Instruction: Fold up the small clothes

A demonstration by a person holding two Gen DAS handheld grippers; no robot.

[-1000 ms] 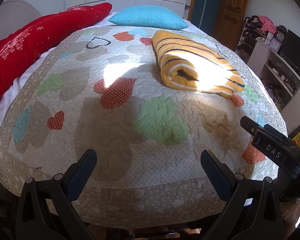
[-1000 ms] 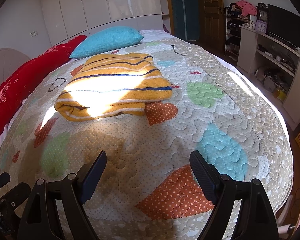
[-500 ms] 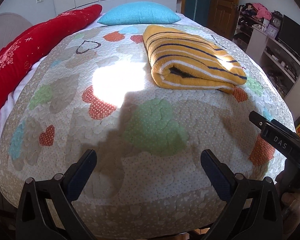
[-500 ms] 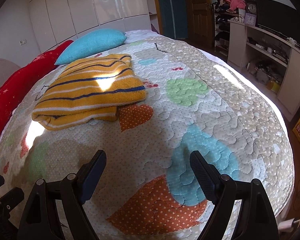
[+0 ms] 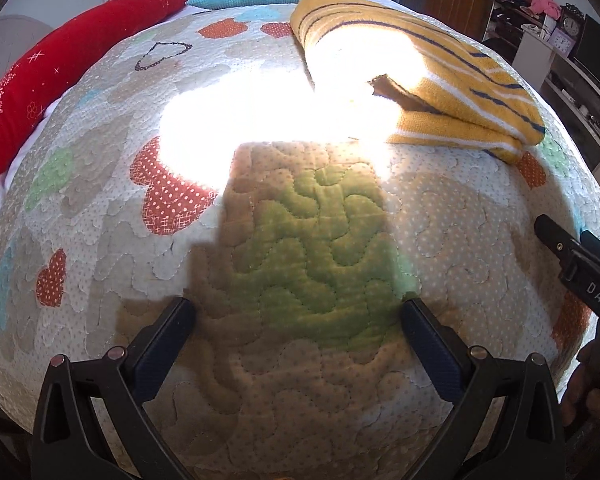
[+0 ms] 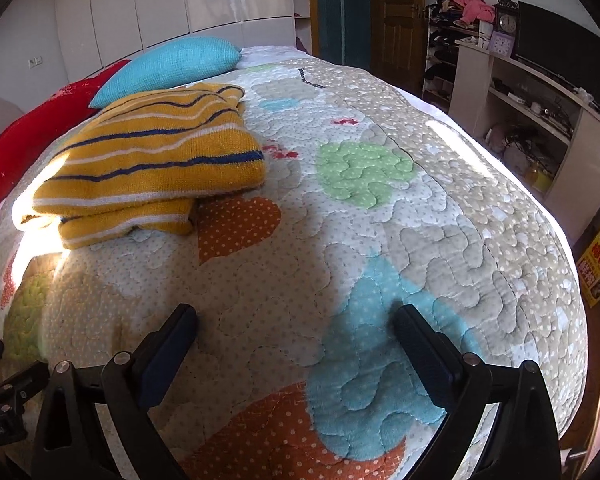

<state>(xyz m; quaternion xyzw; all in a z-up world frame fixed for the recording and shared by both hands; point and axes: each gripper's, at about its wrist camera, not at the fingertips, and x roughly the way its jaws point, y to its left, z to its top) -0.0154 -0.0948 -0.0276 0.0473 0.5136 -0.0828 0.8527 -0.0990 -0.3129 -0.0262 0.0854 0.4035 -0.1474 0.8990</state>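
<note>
A folded yellow striped sweater (image 6: 148, 160) lies on a quilted bedspread (image 6: 380, 240), at ten o'clock from the right gripper (image 6: 296, 332) and one o'clock from the left gripper (image 5: 296, 320). Both hover with fingers spread wide, empty, over bare quilt near the bed's foot edge. "DAS" shows on the right gripper. A red pillow (image 5: 60, 64) lines the left edge; shelves (image 6: 540, 120) stand right.

Both wrist views face up the quilt (image 5: 300, 240), sharing the sweater (image 6: 148, 160).
</note>
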